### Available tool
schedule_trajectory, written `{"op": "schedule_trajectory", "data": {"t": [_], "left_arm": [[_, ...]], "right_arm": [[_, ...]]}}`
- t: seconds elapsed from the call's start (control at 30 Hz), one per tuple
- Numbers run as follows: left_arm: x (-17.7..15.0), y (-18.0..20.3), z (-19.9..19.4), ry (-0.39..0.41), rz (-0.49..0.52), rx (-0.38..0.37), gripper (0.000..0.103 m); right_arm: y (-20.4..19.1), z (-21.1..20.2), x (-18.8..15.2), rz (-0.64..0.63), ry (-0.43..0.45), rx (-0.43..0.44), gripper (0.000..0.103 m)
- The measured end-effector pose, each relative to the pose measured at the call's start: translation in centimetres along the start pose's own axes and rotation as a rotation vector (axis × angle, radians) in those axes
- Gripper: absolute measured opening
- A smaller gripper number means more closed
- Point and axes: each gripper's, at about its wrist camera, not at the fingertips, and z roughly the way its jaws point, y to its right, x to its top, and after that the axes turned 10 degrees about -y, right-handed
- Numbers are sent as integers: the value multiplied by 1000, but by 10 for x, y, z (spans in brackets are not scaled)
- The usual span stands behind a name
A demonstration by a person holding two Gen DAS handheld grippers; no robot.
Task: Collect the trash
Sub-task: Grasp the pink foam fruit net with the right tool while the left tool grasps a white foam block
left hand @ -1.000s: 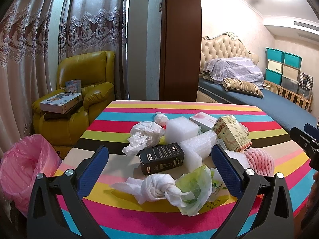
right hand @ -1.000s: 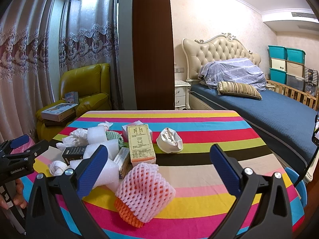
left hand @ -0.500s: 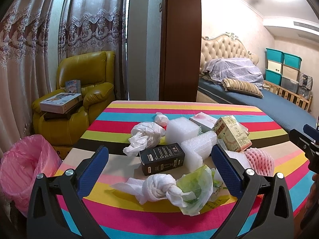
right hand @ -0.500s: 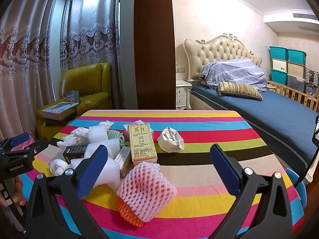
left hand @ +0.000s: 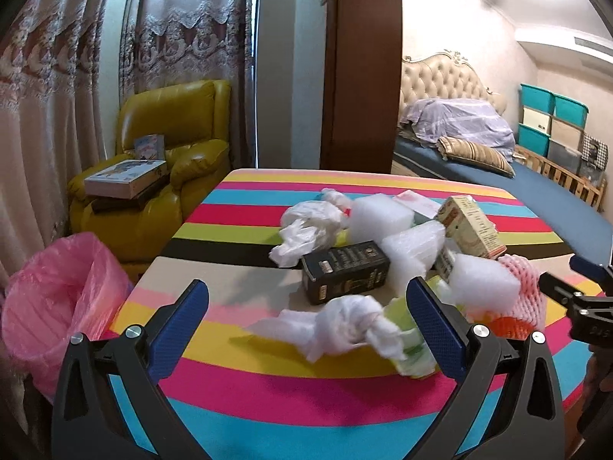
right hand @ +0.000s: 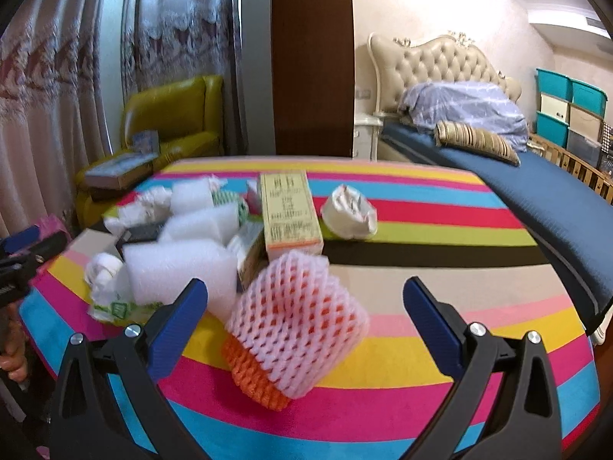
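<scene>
Both grippers, left gripper [left hand: 306,299] and right gripper [right hand: 304,299], wide open (empty) above striped table [left hand: 245,395].

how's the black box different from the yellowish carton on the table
The black box is dark with small pale print; the yellowish carton is pale with an orange band at its near end. In the left view the black box sits at the pile's near left side, while the carton sits further right and back. Both are rectangular packages lying among the trash.
</scene>
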Motion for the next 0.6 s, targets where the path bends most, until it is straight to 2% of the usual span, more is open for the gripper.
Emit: {"op": "schedule_trajectory", "data": {"t": [0.13, 0.23, 0.33, 0.43, 0.47, 0.57, 0.6], "left_arm": [[-3, 8, -1, 17, 52, 15, 97], [-3, 18, 2, -1, 67, 9, 97], [-4, 27, 5, 1, 83, -20, 97], [-1, 40, 4, 10, 125, -84, 97], [1, 46, 3, 18, 145, -105, 97], [5, 65, 3, 24, 194, -158, 97], [6, 71, 4, 25, 205, -169, 97]], "right_arm": [[3, 23, 4, 20, -94, -14, 99], [5, 34, 2, 28, -140, 11, 98], [7, 40, -4, 27, -165, 55, 83], [13, 35, -8, 24, -141, 77, 70], [15, 32, -8, 26, -135, 77, 48], [27, 23, -8, 41, -111, 103, 32], [30, 19, -9, 38, -98, 97, 30]]}}
